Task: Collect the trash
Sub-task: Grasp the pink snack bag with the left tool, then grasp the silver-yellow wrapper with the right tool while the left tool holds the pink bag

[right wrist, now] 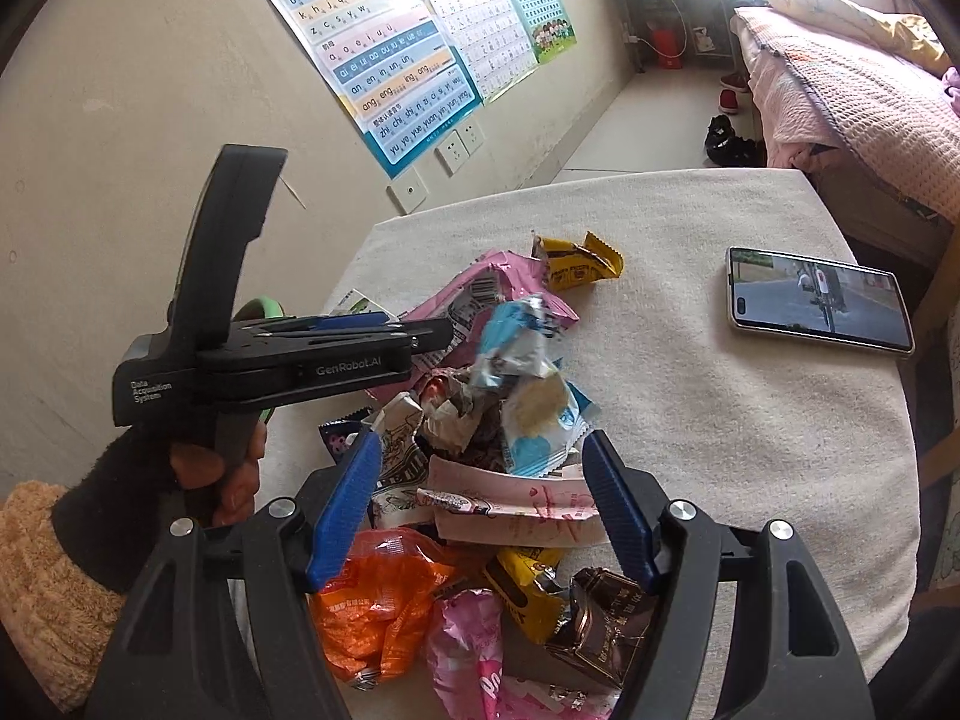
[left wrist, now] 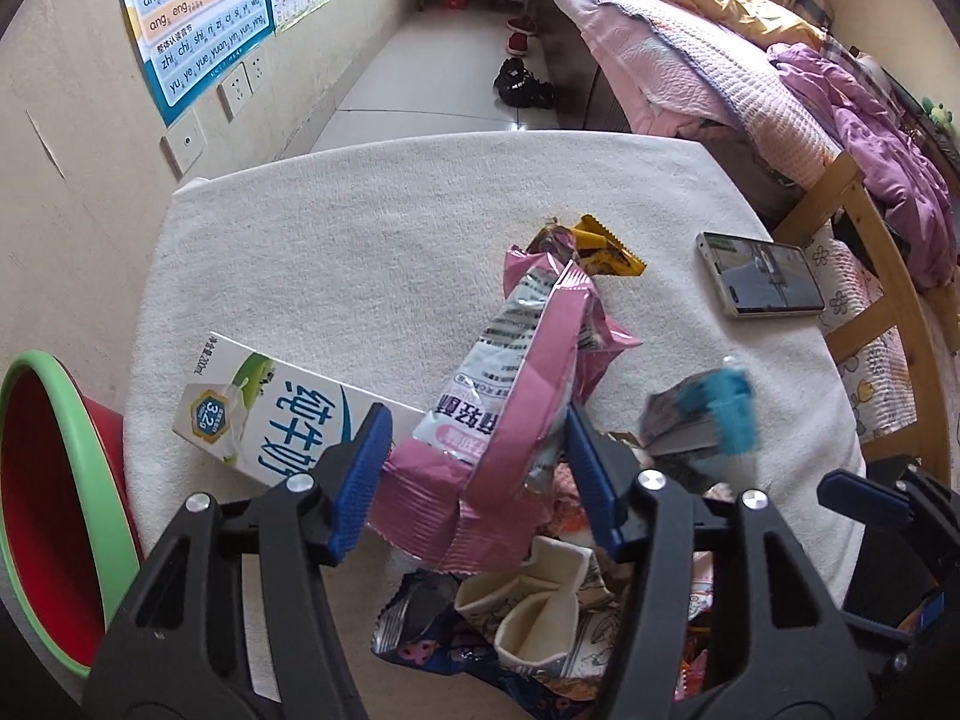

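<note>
Centrally on table point(left wrist: 360, 252), left gripper point(left wrist: 474, 468) clenched on pink wrapper point(left wrist: 522, 396), right gripper point(right wrist: 480, 504) released over wrapper pile point(right wrist: 504, 420), phone point(right wrist: 819, 300) near right edge, milk carton point(left wrist: 270, 414) near left edge.

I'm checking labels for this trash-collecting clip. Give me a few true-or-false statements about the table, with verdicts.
1. A phone lies on the table with its screen lit. True.
2. The milk carton stands upright. False: it lies on its side.
3. The left gripper has a pink wrapper between its fingers. True.
4. The red basin sits in the middle of the table. False: it is off the table's edge.
5. The right gripper is clamped shut. False: it is open over the pile.
</note>
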